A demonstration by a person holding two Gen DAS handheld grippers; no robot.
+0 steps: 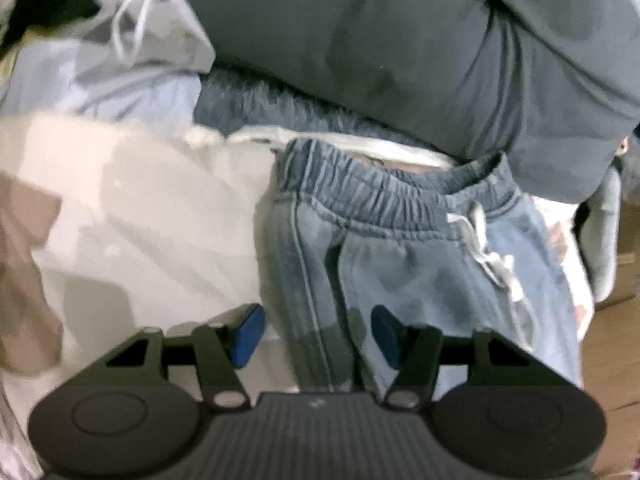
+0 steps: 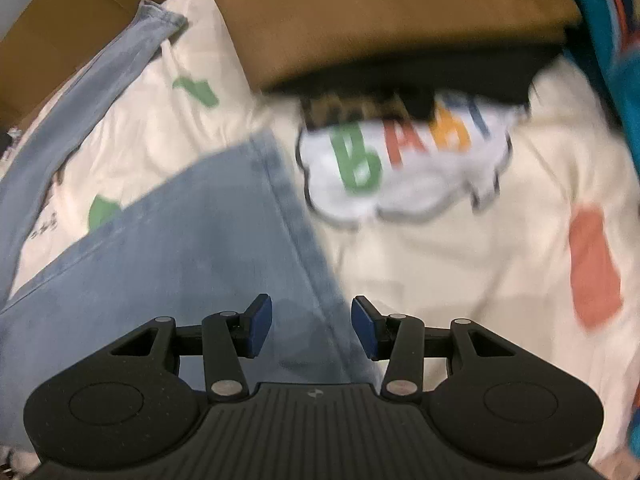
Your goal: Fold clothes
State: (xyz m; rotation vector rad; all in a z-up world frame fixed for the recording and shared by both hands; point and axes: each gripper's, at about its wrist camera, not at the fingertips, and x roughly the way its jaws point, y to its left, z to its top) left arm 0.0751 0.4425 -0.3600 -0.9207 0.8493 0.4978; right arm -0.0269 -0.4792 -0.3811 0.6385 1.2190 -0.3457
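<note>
A pair of light blue jeans (image 1: 400, 256) with an elastic waistband (image 1: 384, 196) and a white drawstring (image 1: 492, 260) lies flat in the left wrist view. My left gripper (image 1: 318, 336) hovers open over the jeans' side seam, below the waistband, with its blue pads (image 1: 250, 336) apart on either side of the seam. In the right wrist view a leg of the jeans (image 2: 180, 240) spreads over a cream printed sheet (image 2: 460, 260). My right gripper (image 2: 312, 328) is open above the leg's right edge seam, and its pads (image 2: 260, 326) do not press the cloth.
A cream garment (image 1: 140, 220) lies left of the jeans, with pale lilac cloth (image 1: 100, 80) and a large dark grey cloth mass (image 1: 400, 40) behind. A folded brown garment (image 2: 380, 12) on black cloth (image 2: 440, 76) sits at the far side, teal fabric (image 2: 616, 60) at the right. Wooden floor (image 1: 612, 340) shows at the right.
</note>
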